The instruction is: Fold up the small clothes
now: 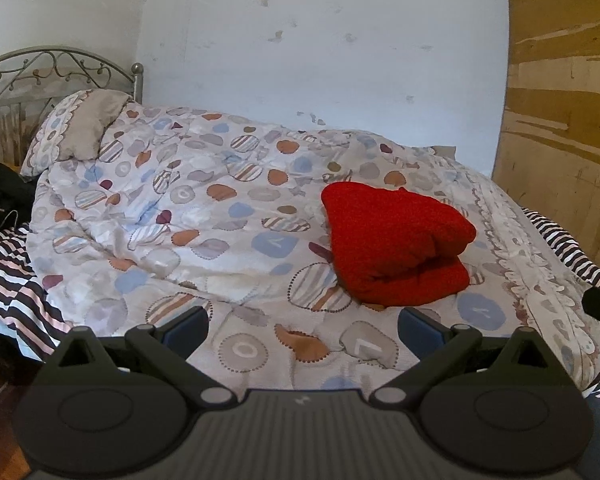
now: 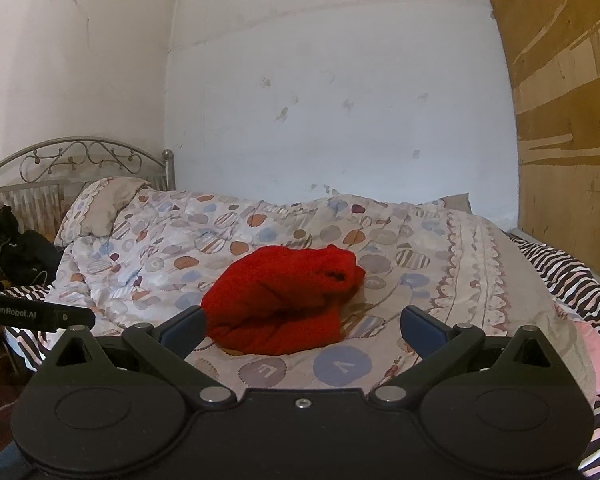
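Both grippers sit nearest the cameras: the left gripper [image 1: 303,322] and the right gripper [image 2: 303,322] each show jaws spread wide with nothing between them, hovering above the near edge of the duvet [image 1: 204,208]. Ahead lies the red garment [image 1: 392,244], a thick knit resting on the duvet in a bulky, layered bundle, apart from both grippers; in the right wrist view it sits low and centre, just beyond the fingers. Its stacked layers suggest that folding is largely done, which would explain why both tools are held back and empty. No containers appear in either view. Beyond the garment are a pillow [image 1: 76,128], a metal headboard [image 1: 48,68] and a striped sheet [image 1: 16,280].
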A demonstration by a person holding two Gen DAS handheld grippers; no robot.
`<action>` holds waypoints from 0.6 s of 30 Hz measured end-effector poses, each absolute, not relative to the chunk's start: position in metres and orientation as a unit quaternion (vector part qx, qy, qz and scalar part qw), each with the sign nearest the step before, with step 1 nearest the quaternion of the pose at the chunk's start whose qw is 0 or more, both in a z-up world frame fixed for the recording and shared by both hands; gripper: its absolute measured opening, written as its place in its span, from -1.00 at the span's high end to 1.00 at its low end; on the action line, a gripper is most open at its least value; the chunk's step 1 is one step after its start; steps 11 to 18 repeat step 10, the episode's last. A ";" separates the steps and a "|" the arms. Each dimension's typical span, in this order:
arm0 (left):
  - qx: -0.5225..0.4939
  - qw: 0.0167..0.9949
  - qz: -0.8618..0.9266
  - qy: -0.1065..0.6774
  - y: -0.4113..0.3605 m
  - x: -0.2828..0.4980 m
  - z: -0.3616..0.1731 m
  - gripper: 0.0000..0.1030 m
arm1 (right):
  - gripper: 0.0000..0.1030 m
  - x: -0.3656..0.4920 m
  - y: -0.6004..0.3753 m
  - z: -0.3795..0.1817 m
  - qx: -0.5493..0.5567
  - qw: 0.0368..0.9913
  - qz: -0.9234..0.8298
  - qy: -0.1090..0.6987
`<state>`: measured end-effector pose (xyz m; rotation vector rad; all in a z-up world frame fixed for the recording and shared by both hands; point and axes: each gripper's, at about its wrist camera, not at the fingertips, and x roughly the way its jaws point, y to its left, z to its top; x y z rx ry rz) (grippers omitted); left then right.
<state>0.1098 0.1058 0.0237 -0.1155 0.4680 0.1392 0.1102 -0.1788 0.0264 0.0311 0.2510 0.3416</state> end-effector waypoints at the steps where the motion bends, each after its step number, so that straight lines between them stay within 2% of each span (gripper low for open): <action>1: -0.057 0.969 0.068 0.230 0.106 0.110 0.024 -0.99 | -0.99 0.110 -0.178 0.026 0.014 0.977 0.171 0.125; 18: -0.054 0.969 0.066 0.231 0.104 0.111 0.023 -0.99 | -0.99 0.110 -0.178 0.021 0.014 0.975 0.174 0.134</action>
